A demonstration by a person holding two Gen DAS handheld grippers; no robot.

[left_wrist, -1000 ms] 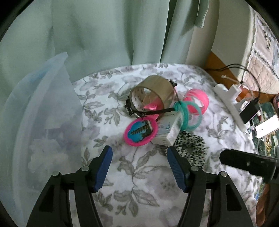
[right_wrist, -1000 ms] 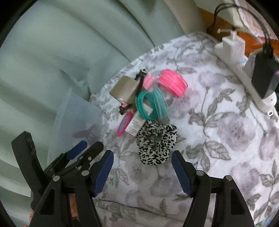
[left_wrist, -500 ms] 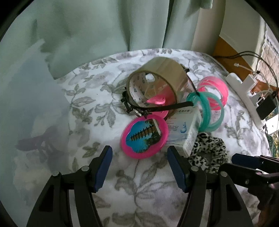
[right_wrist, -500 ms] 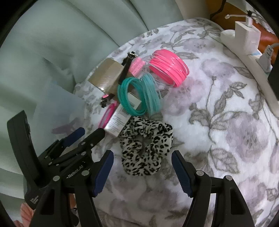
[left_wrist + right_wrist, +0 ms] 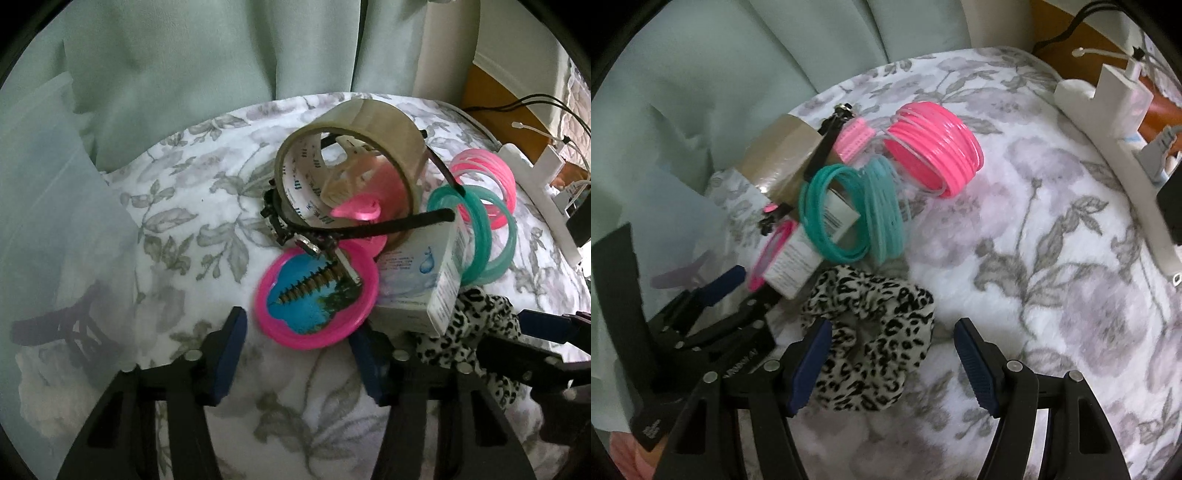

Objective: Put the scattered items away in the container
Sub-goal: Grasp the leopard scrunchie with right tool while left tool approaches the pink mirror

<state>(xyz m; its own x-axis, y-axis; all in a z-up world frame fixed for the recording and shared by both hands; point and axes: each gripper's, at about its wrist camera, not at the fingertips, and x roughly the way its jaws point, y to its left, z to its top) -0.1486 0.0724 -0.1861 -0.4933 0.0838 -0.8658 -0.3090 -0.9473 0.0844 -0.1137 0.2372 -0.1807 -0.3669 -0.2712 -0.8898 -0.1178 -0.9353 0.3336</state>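
Note:
A pile of small items lies on a floral blanket [image 5: 207, 229]. It holds a pink round mirror [image 5: 317, 291], a brown tape roll [image 5: 351, 166], a black headband [image 5: 369, 225], a white box [image 5: 417, 280], teal bangles [image 5: 849, 218], pink bangles [image 5: 934, 144] and a leopard scrunchie [image 5: 871, 332]. My left gripper [image 5: 295, 358] is open, its fingers just short of the mirror's near edge. My right gripper [image 5: 894, 365] is open too, with its left finger over the scrunchie's near side. The translucent container [image 5: 44, 221] stands at the left.
A white power strip [image 5: 1108, 129] with chargers and cables runs along the blanket's right edge. A green curtain [image 5: 184, 74] hangs behind the pile. The left gripper [image 5: 742, 291] shows in the right wrist view, close beside the box and scrunchie. A pink hair roller [image 5: 853, 140] leans on the tape roll.
Both grippers have moved forward to the pile: the left up to the pink mirror, the right up to the leopard scrunchie. Both stay open; no item has moved.

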